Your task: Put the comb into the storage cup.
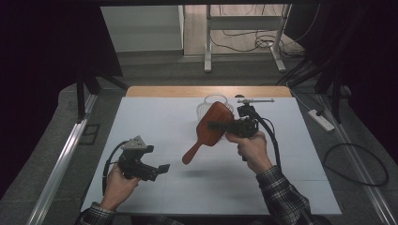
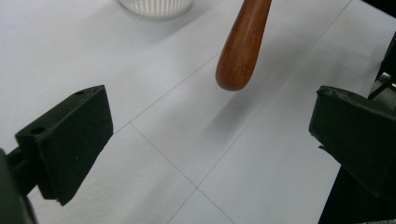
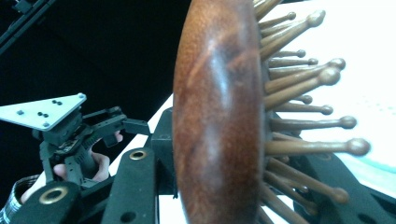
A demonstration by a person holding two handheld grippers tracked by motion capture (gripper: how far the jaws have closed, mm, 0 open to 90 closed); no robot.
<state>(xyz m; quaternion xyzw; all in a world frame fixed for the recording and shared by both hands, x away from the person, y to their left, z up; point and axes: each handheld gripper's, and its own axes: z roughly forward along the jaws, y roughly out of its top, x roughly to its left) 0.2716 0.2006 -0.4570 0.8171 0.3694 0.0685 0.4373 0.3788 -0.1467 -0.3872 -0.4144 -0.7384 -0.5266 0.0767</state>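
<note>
Table: a white table top (image 1: 155,140) marked by thin grid lines, with a strip of bare wood (image 1: 206,91) showing along its far edge.
Floor: grey carpet (image 1: 51,154) around the table; farther back a paler wood-toned floor (image 1: 234,28).
Metal frame: pale legs of a stand (image 1: 207,42) rise beyond the table's far edge.
Cabinet: a white cabinet side (image 1: 141,28) at the back left.
Cables: black cables (image 1: 253,40) lie tangled on the far floor; another loops on the carpet at right (image 1: 361,164).
Power strip: a white power strip (image 1: 321,119) on the carpet right of the table.
Rail: a metal rail (image 1: 61,161) runs along the table's left side.
Surroundings: dark curtains (image 1: 42,56) on both sides.
Light: dim, the table top brightest.
</note>
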